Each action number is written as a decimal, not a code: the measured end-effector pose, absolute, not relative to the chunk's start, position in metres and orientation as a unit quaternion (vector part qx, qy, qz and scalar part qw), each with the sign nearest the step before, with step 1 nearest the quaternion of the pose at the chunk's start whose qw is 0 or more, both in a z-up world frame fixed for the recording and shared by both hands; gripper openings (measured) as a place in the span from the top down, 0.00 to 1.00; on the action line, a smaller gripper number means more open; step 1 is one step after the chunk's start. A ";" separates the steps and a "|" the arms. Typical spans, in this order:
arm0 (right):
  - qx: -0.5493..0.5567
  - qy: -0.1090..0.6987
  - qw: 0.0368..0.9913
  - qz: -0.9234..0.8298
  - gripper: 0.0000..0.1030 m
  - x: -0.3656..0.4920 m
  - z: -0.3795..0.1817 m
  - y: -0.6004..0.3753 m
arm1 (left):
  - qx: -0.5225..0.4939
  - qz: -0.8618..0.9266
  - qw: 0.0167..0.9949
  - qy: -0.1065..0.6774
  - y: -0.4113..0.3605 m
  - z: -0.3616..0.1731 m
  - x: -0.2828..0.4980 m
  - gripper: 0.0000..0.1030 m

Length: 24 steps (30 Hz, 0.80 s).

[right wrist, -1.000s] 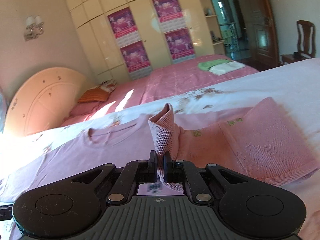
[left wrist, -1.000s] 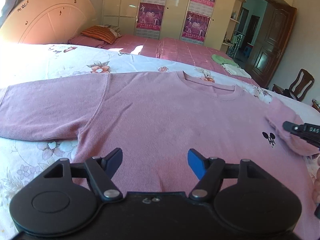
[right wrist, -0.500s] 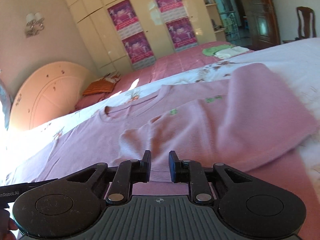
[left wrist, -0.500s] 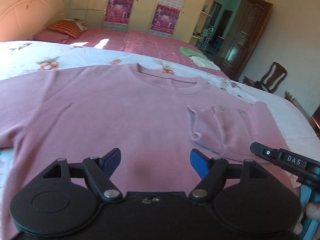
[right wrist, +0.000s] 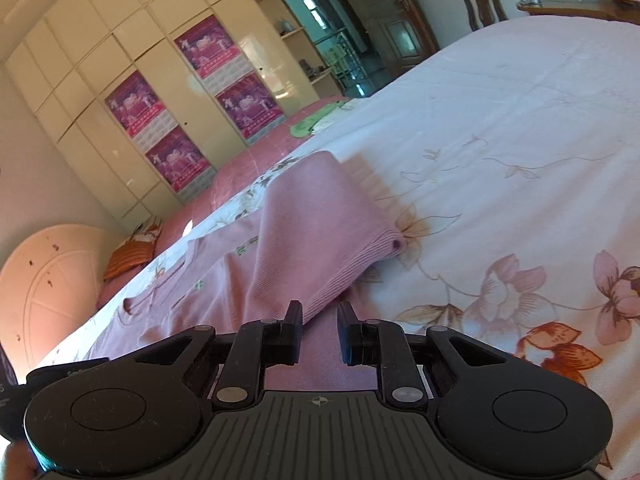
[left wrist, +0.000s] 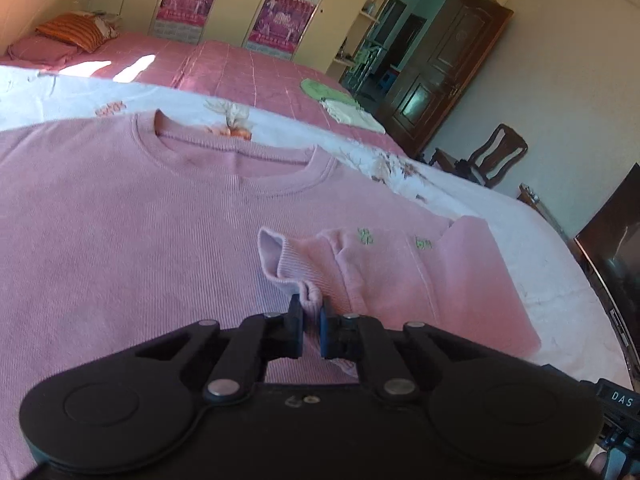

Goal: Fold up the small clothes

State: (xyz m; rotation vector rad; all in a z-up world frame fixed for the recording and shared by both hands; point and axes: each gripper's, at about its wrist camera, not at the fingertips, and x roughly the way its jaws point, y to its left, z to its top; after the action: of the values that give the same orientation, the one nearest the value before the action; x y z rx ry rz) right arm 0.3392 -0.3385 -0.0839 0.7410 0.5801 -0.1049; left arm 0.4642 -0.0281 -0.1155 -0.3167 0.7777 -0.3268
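Note:
A pink knit sweater (left wrist: pixel 132 220) lies flat on the floral bedsheet (left wrist: pixel 532 256), neck away from me. Its right sleeve (left wrist: pixel 404 276) is folded in over the chest. My left gripper (left wrist: pixel 310 312) is shut on the ribbed cuff (left wrist: pixel 288 268) of that sleeve. In the right wrist view the folded side of the sweater (right wrist: pixel 304 224) lies ahead. My right gripper (right wrist: pixel 319 316) is open and empty, just above the sweater's hem edge (right wrist: pixel 332 288).
A pink-covered bed (left wrist: pixel 248 72) with a green and a white folded cloth (left wrist: pixel 340 106) lies beyond. Wardrobes (right wrist: pixel 168 92) line the far wall. A wooden chair (left wrist: pixel 492 156) and a dark screen (left wrist: pixel 616 256) stand to the right.
My right gripper let go of the sleeve cuff, opened and swung right to the sweater's side edge. My left gripper moved right and closed on the cuff.

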 end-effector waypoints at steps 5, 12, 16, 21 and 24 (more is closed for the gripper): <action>0.446 0.272 0.851 -0.054 0.64 0.343 -0.091 -0.365 | -0.142 -0.145 0.915 0.349 -0.007 -0.098 0.455 0.94; 0.539 0.247 0.806 -0.012 0.38 0.349 -0.094 -0.376 | -0.153 -0.108 0.923 0.336 0.029 -0.099 0.442 0.94; 0.597 0.240 0.766 0.006 0.38 0.354 -0.103 -0.395 | -0.152 -0.089 0.929 0.327 0.046 -0.103 0.442 0.94; 0.626 0.240 0.741 0.015 0.39 0.356 -0.110 -0.415 | -0.144 -0.078 0.928 0.336 0.059 -0.114 0.442 0.93; 0.636 0.239 0.734 0.018 0.39 0.354 -0.113 -0.420 | -0.138 -0.077 0.925 0.346 0.059 -0.122 0.441 0.82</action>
State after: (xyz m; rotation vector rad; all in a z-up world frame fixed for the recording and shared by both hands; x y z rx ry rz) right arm 0.3538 -0.4202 -0.1133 1.3974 0.5265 0.0387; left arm 0.4414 0.0593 -0.1223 -0.2828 0.7106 -0.1571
